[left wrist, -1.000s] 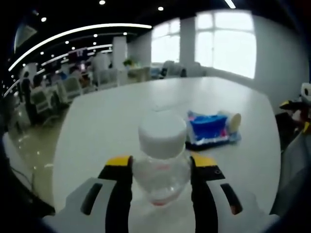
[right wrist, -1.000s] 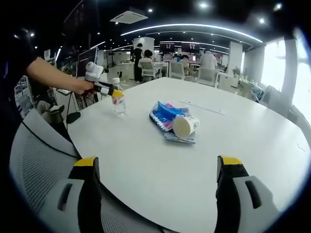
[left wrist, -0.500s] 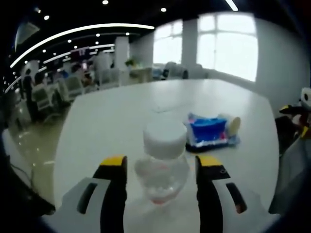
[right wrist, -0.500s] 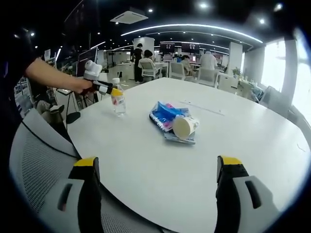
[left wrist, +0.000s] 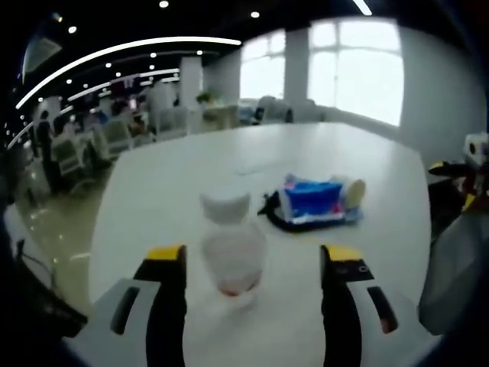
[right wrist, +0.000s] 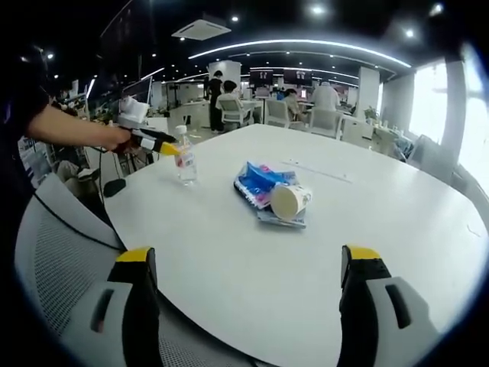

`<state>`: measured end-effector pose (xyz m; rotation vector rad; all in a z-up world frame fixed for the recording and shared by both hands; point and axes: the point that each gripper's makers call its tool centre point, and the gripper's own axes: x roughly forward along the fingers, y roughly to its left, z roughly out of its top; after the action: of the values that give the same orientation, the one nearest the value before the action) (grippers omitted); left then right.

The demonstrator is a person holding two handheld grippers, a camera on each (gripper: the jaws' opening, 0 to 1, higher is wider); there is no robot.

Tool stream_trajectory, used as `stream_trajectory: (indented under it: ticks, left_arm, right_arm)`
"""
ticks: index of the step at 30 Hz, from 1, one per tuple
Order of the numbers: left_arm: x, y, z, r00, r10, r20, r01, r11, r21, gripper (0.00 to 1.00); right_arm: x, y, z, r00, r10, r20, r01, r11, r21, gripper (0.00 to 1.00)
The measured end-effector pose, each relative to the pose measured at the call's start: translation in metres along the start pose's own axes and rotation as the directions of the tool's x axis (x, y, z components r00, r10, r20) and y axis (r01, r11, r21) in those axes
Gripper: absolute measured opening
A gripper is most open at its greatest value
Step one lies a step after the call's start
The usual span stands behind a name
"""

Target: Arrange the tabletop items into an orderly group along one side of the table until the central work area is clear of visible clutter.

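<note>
A small clear bottle (left wrist: 229, 252) with a white cap stands upright on the white table (left wrist: 168, 183), just beyond my left gripper (left wrist: 254, 258). That gripper is open, and the bottle is free, nearer its left jaw. The right gripper view shows the same bottle (right wrist: 185, 157) near the table's far left edge, with the left gripper (right wrist: 155, 142) drawn back beside it in a person's hand. A blue packet (right wrist: 258, 180) lies mid-table with a paper cup (right wrist: 289, 200) on its side against it. My right gripper (right wrist: 248, 260) hangs open over the near table edge, holding nothing.
A grey mesh chair (right wrist: 53, 260) stands at the near left of the table (right wrist: 382, 229). In the left gripper view the packet (left wrist: 309, 200) and cup (left wrist: 353, 189) lie to the right beyond the bottle. Office chairs and people fill the background.
My left gripper has opened, let go of the bottle and pulled back from it. The bottle stays standing on the table. The right gripper has not moved.
</note>
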<state>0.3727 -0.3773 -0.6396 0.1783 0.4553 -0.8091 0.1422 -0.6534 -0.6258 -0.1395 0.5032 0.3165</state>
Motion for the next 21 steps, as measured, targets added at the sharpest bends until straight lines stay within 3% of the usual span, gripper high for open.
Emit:
stream_trajectory:
  ticks: [9, 21]
  left_arm:
    - [-0.024, -0.011, -0.004, 1.0, 0.022, -0.004, -0.022, 0.999, -0.033, 0.8]
    - [-0.062, -0.037, -0.002, 0.997, 0.049, 0.051, -0.046, 0.997, -0.063, 0.89]
  right_arm:
    - [-0.001, -0.002, -0.002, 1.0, -0.014, -0.007, 0.014, 1.0, -0.007, 1.0]
    - [-0.002, -0.004, 0.002, 0.999, -0.036, 0.009, 0.036, 0.999, -0.024, 1.0]
